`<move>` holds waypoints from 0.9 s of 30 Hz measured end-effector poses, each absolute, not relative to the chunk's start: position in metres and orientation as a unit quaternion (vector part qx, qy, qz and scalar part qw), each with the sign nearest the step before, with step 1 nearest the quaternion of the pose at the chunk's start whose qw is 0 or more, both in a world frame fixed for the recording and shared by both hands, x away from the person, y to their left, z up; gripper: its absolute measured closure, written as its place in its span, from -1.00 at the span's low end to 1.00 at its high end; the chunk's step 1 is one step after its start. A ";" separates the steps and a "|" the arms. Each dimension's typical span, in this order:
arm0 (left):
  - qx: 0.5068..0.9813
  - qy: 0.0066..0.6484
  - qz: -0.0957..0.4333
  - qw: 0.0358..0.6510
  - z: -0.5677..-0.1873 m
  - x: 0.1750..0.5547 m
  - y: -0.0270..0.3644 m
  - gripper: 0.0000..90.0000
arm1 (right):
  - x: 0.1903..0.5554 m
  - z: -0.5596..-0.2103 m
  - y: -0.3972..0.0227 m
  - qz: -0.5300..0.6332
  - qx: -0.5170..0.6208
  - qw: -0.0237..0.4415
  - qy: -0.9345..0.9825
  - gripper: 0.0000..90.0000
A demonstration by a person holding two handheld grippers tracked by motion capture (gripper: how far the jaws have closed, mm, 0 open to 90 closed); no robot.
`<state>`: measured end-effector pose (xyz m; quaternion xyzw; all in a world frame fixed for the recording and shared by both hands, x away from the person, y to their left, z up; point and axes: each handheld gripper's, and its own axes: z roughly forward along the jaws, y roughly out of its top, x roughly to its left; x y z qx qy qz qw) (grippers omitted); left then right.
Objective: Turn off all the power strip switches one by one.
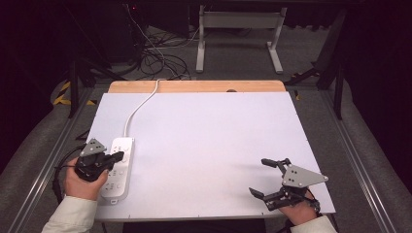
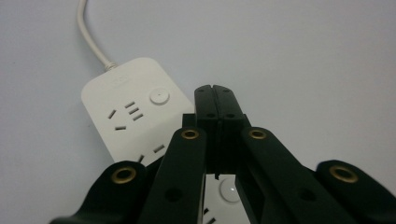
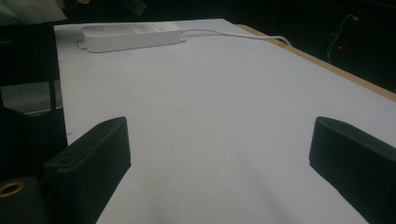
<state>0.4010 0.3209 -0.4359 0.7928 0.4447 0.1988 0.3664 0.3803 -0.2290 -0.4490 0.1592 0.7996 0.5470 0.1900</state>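
Power strip (image 1: 118,168) lies near the left edge of the white worktop (image 1: 209,145) in the high view, with its cord (image 1: 138,108) running away to the far side. The left tool (image 1: 115,157) hangs over the strip's top, and the right tool (image 1: 265,177) rests far off near the right edge, with its jaws wide apart. In the left gripper view, the jaws are pressed tight together with nothing between them, right above the strip, close to a round button (image 2: 159,96). My guess is that the step is pushing a button, so the next move needs a gentle push down. In the right gripper view, the jaws stand wide and hold nothing, and the strip sits far away.
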 end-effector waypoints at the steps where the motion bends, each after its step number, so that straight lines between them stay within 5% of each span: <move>1: 0.794 0.442 0.197 0.369 -0.435 0.399 0.321 1.00 | 0.380 -0.449 -0.229 0.547 0.159 0.190 0.800 -0.87; 14: 0.797 0.431 0.185 0.379 -0.441 0.366 0.326 1.00 | 0.380 -0.449 -0.228 0.545 0.159 0.189 0.801 -0.87; 27: 0.802 0.434 0.180 0.368 -0.447 0.371 0.323 1.00 | 0.380 -0.449 -0.228 0.545 0.158 0.189 0.802 -0.87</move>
